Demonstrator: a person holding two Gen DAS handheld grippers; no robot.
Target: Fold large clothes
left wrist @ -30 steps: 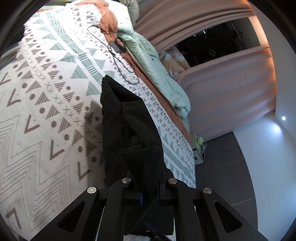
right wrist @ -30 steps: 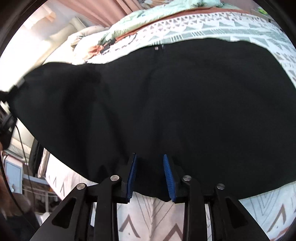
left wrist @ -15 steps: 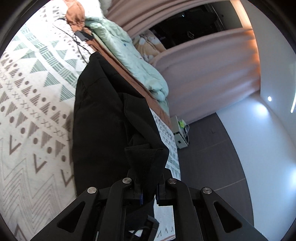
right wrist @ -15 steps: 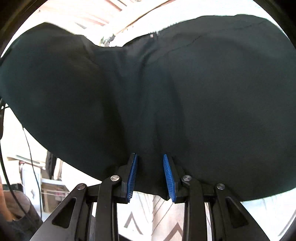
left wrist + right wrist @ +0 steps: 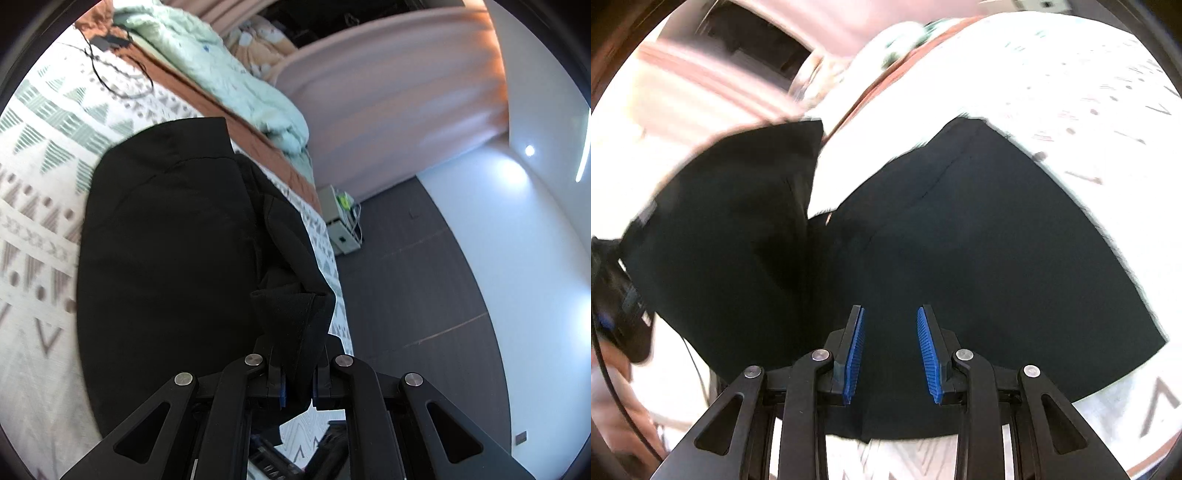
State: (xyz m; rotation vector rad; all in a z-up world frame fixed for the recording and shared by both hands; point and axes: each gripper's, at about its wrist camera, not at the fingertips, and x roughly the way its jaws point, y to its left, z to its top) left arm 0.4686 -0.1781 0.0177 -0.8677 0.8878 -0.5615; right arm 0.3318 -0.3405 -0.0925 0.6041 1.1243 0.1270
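Clearly, we see the left gripper [image 5: 297, 384] clenched on a bunched corner of the black garment [image 5: 166, 258]; the cloth rises in a peaked fold just ahead of the jaws, which stand nearly together with the fabric pinched between them. From that pinch the garment falls away to the left and drapes over the patterned bedspread [image 5: 33, 206], covering much of the near part of the bed. Beyond it we note a black cable [image 5: 118, 79] looped on the bedspread, a pale green quilt [image 5: 229, 77] heaped along the far edge of the bed, and pink curtains [image 5: 388, 110] behind. A small white box [image 5: 341, 221] stands on the dark floor [image 5: 424, 295] beside the bed.

In the right wrist view, we see the right gripper [image 5: 891, 354] with its blue pads [image 5: 855, 354] standing apart, and the black garment [image 5: 997, 258] running between them. Whether the pads press on the cloth we cannot tell. Here the garment spreads in two broad lobes, a notch of pale bedspread [image 5: 1052, 74] showing between them. This view is blurred toward its upper edge.
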